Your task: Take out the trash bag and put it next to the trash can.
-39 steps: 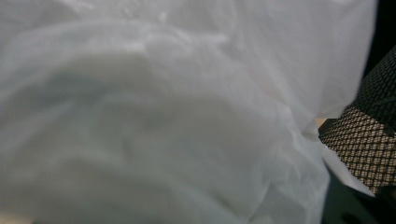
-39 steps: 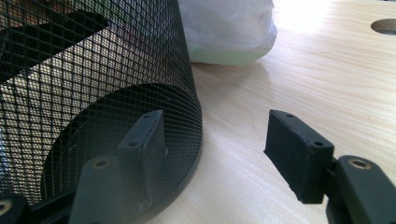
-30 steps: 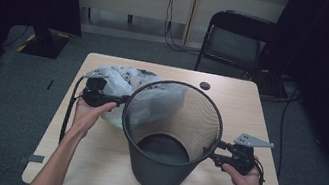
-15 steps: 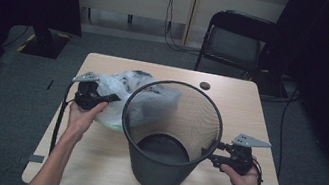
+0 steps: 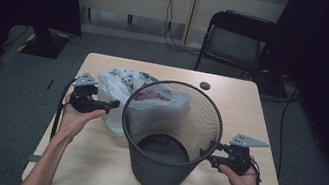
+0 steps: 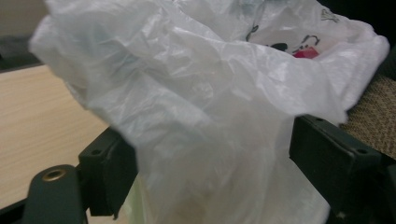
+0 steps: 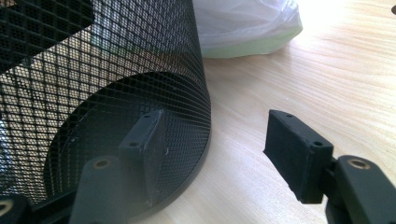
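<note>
A black mesh wastebasket stands upright in the middle of the wooden table. Behind it and to its left lies a crumpled white plastic bag with printed and red items inside. My left gripper is at the bag's left side. In the left gripper view it is open, with the bag's plastic bulging between the spread jaws. My right gripper is open beside the basket's right wall. In the right gripper view one jaw of it is against the mesh and the other is over bare table.
A small dark round object lies near the table's far edge. A black folding chair stands behind the table, with cables on the grey carpet. Bare tabletop stretches to the basket's right.
My left gripper has drawn back slightly to the left and toward the person and has turned, with its grey plate now on top. The right gripper and the basket have stayed put.
</note>
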`<state>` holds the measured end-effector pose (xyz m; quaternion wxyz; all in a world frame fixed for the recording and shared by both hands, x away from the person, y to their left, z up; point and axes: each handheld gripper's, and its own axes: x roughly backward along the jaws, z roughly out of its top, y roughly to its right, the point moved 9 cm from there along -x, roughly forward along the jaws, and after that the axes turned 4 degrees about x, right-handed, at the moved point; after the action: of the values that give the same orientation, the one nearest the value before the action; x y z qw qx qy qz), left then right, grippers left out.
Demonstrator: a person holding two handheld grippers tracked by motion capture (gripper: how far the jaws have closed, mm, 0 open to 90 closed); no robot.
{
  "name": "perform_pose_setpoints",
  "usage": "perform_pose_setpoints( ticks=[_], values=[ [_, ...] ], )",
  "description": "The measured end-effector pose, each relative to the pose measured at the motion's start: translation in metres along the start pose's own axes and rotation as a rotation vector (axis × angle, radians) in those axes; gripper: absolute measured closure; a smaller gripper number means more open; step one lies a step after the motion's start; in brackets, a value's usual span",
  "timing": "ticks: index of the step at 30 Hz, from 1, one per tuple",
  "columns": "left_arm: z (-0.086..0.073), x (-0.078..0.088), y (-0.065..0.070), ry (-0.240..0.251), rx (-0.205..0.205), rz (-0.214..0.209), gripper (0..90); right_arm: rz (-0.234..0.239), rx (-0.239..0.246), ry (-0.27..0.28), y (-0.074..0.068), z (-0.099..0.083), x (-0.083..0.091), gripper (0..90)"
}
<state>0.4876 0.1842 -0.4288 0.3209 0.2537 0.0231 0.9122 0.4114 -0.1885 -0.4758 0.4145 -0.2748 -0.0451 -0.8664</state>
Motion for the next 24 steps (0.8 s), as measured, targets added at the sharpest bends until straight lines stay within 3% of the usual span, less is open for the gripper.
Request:
perform_pose_setpoints(
  ticks=[5, 11, 14, 16, 24],
  values=[
    [-0.009, 0.014, -0.006, 0.002, 0.012, 0.004, 19.1, 0.000, 0.001, -0.005, -0.001, 0.000, -0.002, 37.1],
    [-0.016, 0.028, 0.000, 0.033, 0.004, -0.013, 25.8, -0.005, -0.004, -0.011, 0.000, -0.003, -0.003, 37.1],
    [-0.026, 0.034, 0.003, 0.014, -0.013, -0.011, 25.8, -0.008, -0.010, -0.008, 0.001, -0.003, -0.002, 37.1],
    [-0.030, 0.038, 0.002, 0.028, 0.004, -0.009, 25.4, -0.011, -0.009, -0.009, 0.002, -0.003, -0.002, 36.9],
    [-0.055, 0.049, 0.007, -0.043, -0.011, 0.041, 23.2, -0.025, -0.017, -0.012, 0.003, -0.006, -0.004, 36.4]
  ],
)
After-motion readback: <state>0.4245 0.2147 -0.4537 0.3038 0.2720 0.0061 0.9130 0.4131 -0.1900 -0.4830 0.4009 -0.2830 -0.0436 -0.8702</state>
